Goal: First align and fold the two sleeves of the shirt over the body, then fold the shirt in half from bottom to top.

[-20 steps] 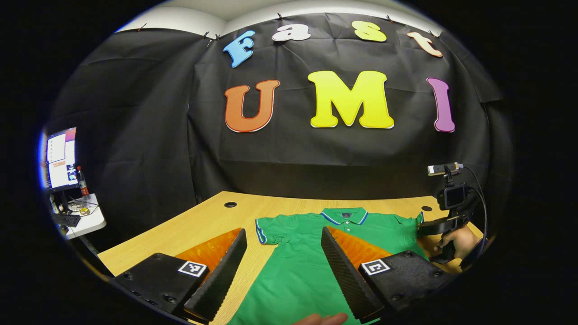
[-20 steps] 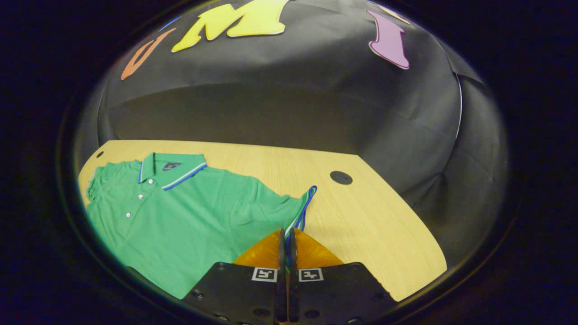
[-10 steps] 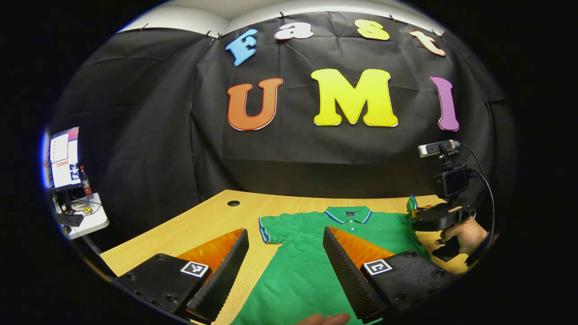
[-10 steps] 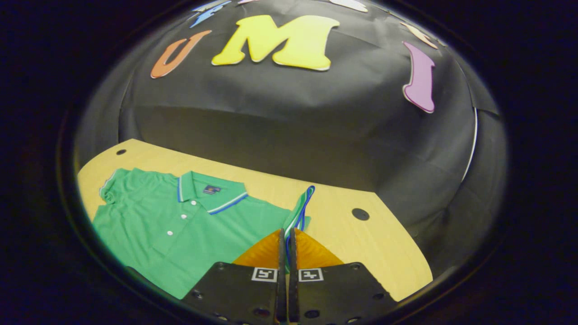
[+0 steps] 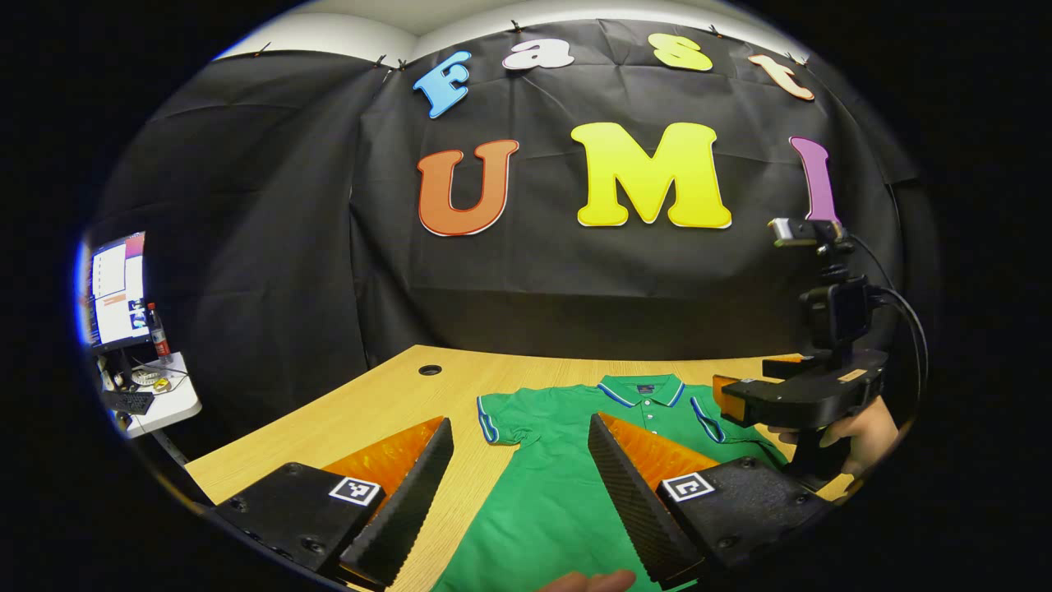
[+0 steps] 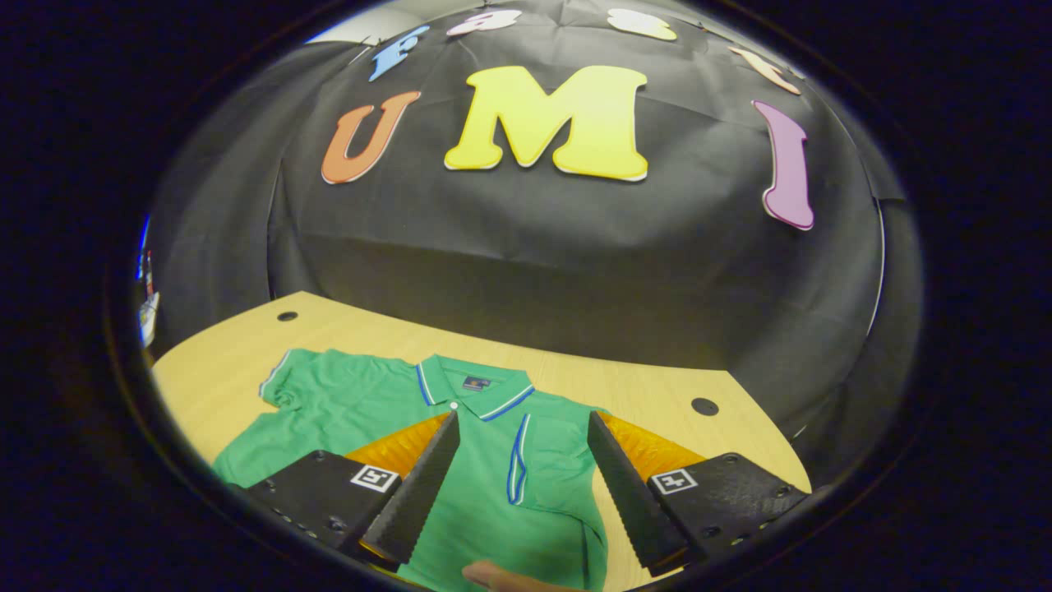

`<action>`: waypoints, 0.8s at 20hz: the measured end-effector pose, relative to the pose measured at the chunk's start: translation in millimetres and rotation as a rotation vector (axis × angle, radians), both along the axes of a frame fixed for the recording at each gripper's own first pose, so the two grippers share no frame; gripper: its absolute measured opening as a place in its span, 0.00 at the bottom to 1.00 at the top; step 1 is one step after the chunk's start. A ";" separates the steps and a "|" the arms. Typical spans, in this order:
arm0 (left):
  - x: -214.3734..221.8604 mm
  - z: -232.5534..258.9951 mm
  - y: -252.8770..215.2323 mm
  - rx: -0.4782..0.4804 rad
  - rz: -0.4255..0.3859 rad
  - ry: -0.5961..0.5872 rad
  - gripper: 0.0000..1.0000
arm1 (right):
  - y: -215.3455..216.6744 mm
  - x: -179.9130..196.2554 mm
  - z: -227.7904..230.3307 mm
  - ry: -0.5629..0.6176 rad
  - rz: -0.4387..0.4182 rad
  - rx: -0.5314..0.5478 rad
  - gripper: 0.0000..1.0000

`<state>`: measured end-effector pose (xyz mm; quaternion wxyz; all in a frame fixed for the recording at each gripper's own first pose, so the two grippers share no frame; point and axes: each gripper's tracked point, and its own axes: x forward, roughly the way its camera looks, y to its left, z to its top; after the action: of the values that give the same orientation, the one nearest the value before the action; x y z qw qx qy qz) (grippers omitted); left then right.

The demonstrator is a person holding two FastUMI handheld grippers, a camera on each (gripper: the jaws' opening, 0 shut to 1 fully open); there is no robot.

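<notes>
Our left gripper [image 5: 519, 493] hovers low over the table with its jaws wide apart, nothing between them but green cloth below. Our right gripper [image 6: 519, 485] is spread open too, poised above the shirt's chest. In the left gripper view that right gripper [image 5: 727, 403] sits at three o'clock, level, a hand [image 5: 859, 427] wrapped round its grip, a cable looping up behind.

Square black-and-white markers ride on the gripper bodies; the small label inside the collar is too tiny to read.

The green polo shirt [image 6: 329, 411] lies flat on the wooden table [image 6: 222, 370], collar [image 6: 477, 393] toward twelve o'clock, long axis running six to twelve. Its one sleeve [image 6: 551, 460] is folded over the body, striped cuff upright at centre; the other sleeve [image 6: 283, 386] spreads out at nine o'clock.
</notes>
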<state>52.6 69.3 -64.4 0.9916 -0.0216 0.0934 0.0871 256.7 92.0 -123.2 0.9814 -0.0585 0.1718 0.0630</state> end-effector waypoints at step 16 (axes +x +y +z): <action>-8.6 0.5 -12.1 -0.026 0.014 0.010 1.00 | -74.4 -191.2 119.9 -0.305 0.032 -0.034 0.97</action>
<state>44.0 57.2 -63.8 0.9901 -0.0348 0.0994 0.0930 65.5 17.6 -3.3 0.9938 -0.0868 0.0207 0.0659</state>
